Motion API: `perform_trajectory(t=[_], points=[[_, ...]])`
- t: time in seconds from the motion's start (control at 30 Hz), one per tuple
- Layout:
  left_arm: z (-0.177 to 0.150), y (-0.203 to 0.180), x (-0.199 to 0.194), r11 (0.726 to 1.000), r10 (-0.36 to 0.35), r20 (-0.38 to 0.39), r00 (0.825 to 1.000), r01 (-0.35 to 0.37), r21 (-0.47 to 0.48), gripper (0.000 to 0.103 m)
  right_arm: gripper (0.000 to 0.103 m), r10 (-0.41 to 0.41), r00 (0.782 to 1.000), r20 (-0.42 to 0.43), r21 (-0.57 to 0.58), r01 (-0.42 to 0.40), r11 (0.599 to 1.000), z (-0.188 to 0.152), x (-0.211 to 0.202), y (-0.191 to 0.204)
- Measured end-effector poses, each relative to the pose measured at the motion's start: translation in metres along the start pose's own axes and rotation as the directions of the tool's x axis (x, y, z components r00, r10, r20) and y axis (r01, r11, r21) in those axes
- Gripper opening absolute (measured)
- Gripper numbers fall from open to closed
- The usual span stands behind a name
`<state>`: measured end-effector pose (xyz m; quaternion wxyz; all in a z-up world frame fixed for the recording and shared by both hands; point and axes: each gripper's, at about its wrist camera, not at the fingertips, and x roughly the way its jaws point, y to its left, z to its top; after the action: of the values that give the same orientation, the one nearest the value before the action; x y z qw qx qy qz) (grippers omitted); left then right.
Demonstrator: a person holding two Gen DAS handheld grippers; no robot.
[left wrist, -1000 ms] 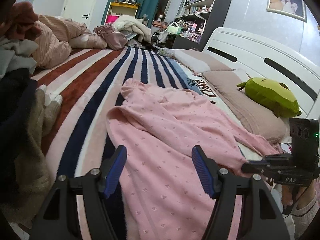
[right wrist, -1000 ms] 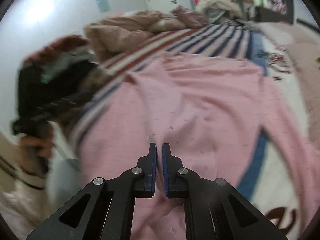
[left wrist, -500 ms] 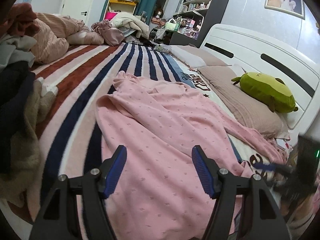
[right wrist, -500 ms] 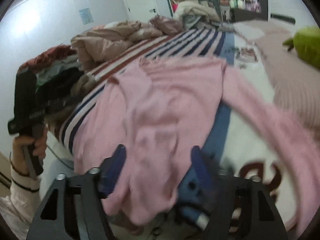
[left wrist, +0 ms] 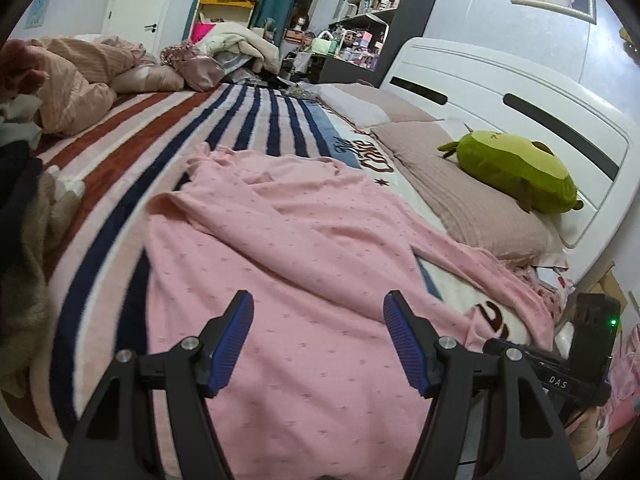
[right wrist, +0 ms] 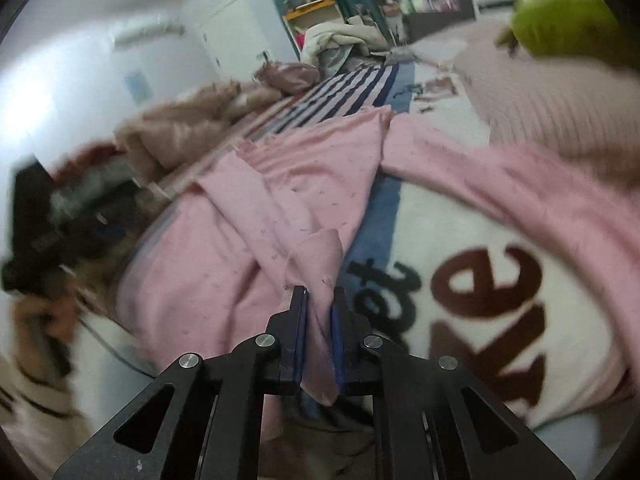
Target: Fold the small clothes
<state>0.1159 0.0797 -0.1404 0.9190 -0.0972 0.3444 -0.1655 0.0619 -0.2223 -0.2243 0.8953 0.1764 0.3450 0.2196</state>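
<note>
The pink garment (left wrist: 304,264) lies spread and rumpled across the bed (left wrist: 120,152), over the striped blanket, one long sleeve trailing toward the pillow (left wrist: 472,196) side. The right hand-held gripper (right wrist: 318,312) is clamped on a bunched fold of that pink cloth near its edge; the fabric stands pinched between the blue pads, with a tongue of it hanging out below. The left hand-held gripper (left wrist: 318,336) hovers above the near part of the garment with its jaws wide apart and nothing between them.

The main risk, as I judge it, is the right grip. It holds a thick wad, not a clean single edge (more than one layer may be caught), so pulling from here could drag the whole body of the garment along and leave a crooked, lumpy fold. The cloth could also slip out of the pads if the pull is quick. With the left side unheld, nothing pins the garment, and it may slide on the blanket. The trailing sleeve could snag at the pillow or drop over the bed's edge.

Writing: large brown letters on the white blanket patch (right wrist: 480,320) read roughly "ke" beside smaller dark letters, only partly legible. The black device (left wrist: 560,376) at the right edge of the left wrist view bears "DAS".
</note>
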Motion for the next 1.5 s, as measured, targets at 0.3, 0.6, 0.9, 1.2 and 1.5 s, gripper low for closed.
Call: perform_trajectory(t=[0.3, 0.6, 0.9, 1.2, 1.5], points=[[-0.012, -0.025, 0.073, 0.991, -0.125, -0.156, 0.980, 0.115, -0.070, 0.064, 0.011, -0.087, 0.995, 0.053, -0.053, 0.089, 0.995, -0.005, -0.022, -0.007], [-0.004, -0.026, 0.118, 0.987, -0.119, -0.185, 0.975, 0.096, -0.125, 0.009, 0.070, -0.069, 0.997, -0.032, -0.219, 0.060, 0.974, -0.001, 0.029, 0.034], [0.016, -0.002, 0.054, 0.998, -0.066, -0.060, 0.996, 0.065, -0.029, 0.003, 0.008, 0.077, 0.994, -0.078, -0.162, -0.089, 0.983, 0.007, 0.047, 0.041], [-0.004, 0.043, 0.062, 0.998, 0.020, -0.117, 0.993, -0.028, -0.064, 0.003, 0.004, 0.007, 0.997, -0.078, -0.097, -0.015, 0.995, 0.013, 0.044, 0.030], [-0.008, 0.040, 0.060, 0.996, -0.040, -0.113, 0.993, 0.031, -0.080, 0.003, 0.052, 0.120, 0.992, -0.040, -0.233, -0.126, 0.964, 0.024, 0.025, 0.072]])
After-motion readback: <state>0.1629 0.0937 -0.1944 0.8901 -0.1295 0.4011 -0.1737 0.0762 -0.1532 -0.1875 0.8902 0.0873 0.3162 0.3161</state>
